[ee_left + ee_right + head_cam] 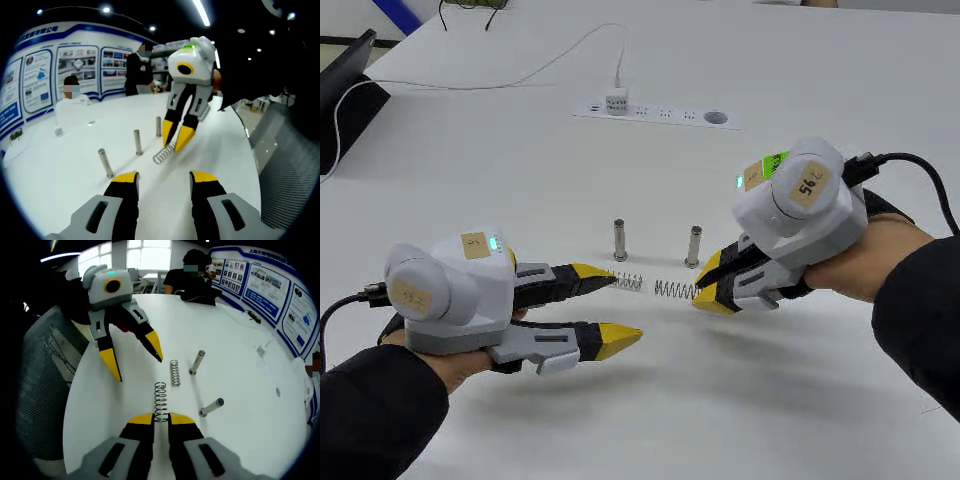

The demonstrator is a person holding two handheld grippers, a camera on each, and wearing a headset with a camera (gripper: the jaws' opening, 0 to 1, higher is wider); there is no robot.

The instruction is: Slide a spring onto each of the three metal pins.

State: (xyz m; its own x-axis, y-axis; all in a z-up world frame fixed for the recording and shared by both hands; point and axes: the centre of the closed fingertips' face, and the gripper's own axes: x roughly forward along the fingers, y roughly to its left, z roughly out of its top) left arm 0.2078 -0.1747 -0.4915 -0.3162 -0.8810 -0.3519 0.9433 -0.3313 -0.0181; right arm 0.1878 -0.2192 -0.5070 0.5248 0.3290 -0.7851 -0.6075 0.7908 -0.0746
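Observation:
Two upright metal pins (619, 240) (694, 247) stand mid-table; the left gripper view shows three pins (106, 162) (137, 142) (158, 126) in a row. My right gripper (705, 290) (161, 419) is shut on one end of a spring (675, 290) (160, 401) (161, 154) that lies nearly flat along the table and points left. A second spring (630, 282) (174, 372) lies loose on the table, just off the far jaw tip of my left gripper (620, 308) (164, 176). That gripper is open and holds nothing.
A white power strip (655, 112) with a plugged-in charger (617, 100) and its cable lies at the back. A dark screen (345, 90) sits at the far left edge. People (140, 70) are beyond the table, and a mesh chair (280, 165) stands beside it.

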